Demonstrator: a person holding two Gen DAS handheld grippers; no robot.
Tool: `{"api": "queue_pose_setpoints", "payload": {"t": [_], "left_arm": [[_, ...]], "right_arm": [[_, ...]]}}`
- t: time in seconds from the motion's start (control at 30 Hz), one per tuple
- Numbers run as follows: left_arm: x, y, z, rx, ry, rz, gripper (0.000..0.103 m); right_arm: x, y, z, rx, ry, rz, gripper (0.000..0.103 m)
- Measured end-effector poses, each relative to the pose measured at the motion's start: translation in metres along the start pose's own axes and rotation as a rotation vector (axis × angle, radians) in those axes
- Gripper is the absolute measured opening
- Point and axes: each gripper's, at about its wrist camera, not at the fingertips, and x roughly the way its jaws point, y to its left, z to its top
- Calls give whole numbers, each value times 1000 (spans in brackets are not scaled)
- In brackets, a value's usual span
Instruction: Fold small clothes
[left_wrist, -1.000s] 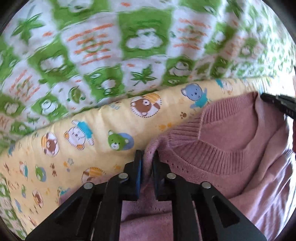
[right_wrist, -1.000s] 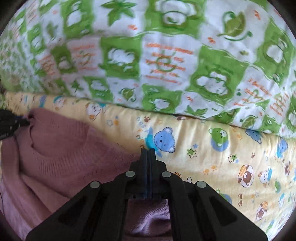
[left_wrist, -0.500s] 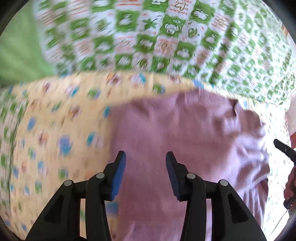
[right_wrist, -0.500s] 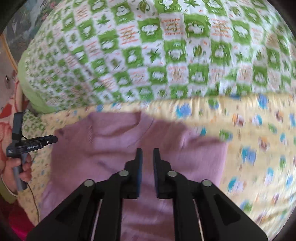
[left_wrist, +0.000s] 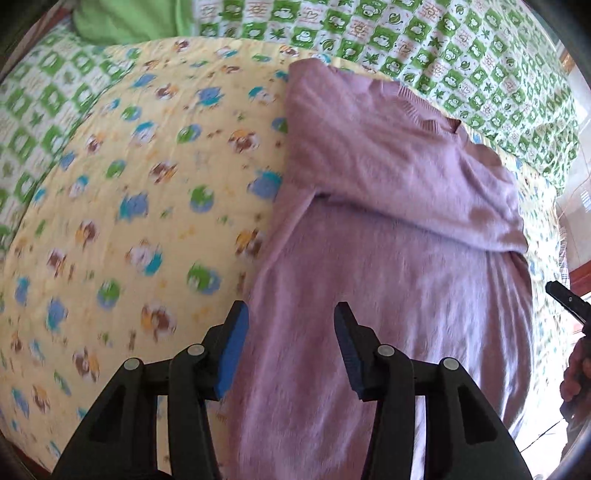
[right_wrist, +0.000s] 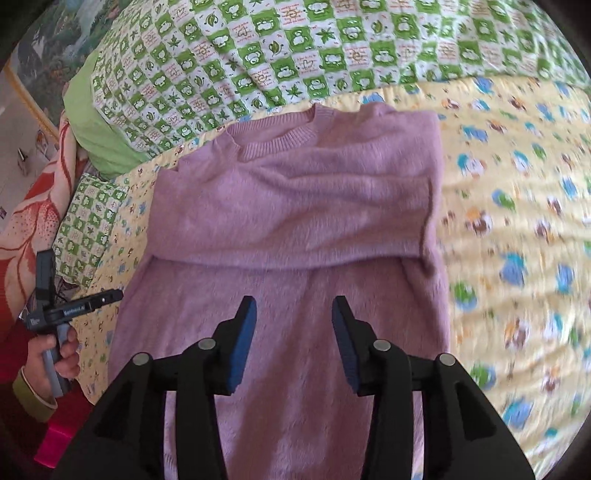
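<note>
A pink knitted sweater (left_wrist: 388, 229) (right_wrist: 295, 206) lies flat on a yellow cartoon-print sheet, its sleeves folded across the chest and its ribbed collar (right_wrist: 284, 136) toward the far side. My left gripper (left_wrist: 290, 334) hovers above the sweater's lower left part, jaws opening, nothing between them. My right gripper (right_wrist: 293, 326) hovers above the sweater's lower middle, jaws opening and empty too. At the right edge of the left wrist view the other gripper's tip (left_wrist: 565, 299) shows. A hand with the left gripper's handle (right_wrist: 55, 332) sits at the left of the right wrist view.
The yellow sheet (left_wrist: 129, 221) (right_wrist: 517, 221) spreads wide beside the sweater. A green-and-white checked quilt (right_wrist: 295, 48) (left_wrist: 443, 44) is bunched along the far side. A green pillow (right_wrist: 96, 133) and a red floral cloth (right_wrist: 33, 221) lie at the left.
Both grippers let go of the sweater's shoulders, opened, and pulled back toward the hem. The sweater now lies with its sleeves folded across the chest.
</note>
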Motion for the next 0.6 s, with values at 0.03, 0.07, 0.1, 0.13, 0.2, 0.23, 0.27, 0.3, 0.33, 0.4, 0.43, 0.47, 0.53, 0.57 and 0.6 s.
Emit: {"api": "queue_pose_setpoints", "payload": {"t": [0.03,0.07,0.1,0.13,0.2,0.23,0.27,0.3,0.33,0.4,0.43,0.47,0.53,0.57,0.6], "left_arm": [[-1,1,-6,5,2,4,49],[-1,2,-5,8,3,5,49],[0,2,-6,15,0,13,49],[1,2,-7,19,-1,21,49],[5,0,-3,30,-12,33,49],[6,-2,1,37,-22,39,49],[9,-5,7,49,-37,52,49],[13,-8,15,63,-54,74,49],[18,-11,20,72,-65,94,49],[33,-19,36,92,-77,150,49],[42,-24,44,101,-72,176,49],[47,-27,48,105,-69,187,49],[60,-34,60,115,-67,208,49],[67,-39,66,125,-67,219,49],[71,-41,70,131,-68,232,49]], "right_arm": [[-4,-1,-6,11,0,-7,47],[-6,-3,-10,21,0,-9,47],[-10,-4,-14,34,-2,-9,47],[-11,-6,-18,44,-2,-11,47],[-11,-9,-23,62,1,-18,49],[-10,-11,-25,72,-2,-20,49],[-8,-13,-26,82,-6,-20,49],[-4,-16,-23,100,-11,-28,50],[-1,-18,-21,114,-19,-38,50],[6,-25,-11,148,-51,-65,50],[10,-28,-4,165,-68,-86,50],[15,-32,3,181,-78,-103,50],[26,-39,18,206,-95,-126,50],[31,-42,27,207,-108,-145,50],[36,-43,33,203,-115,-164,50]]}}
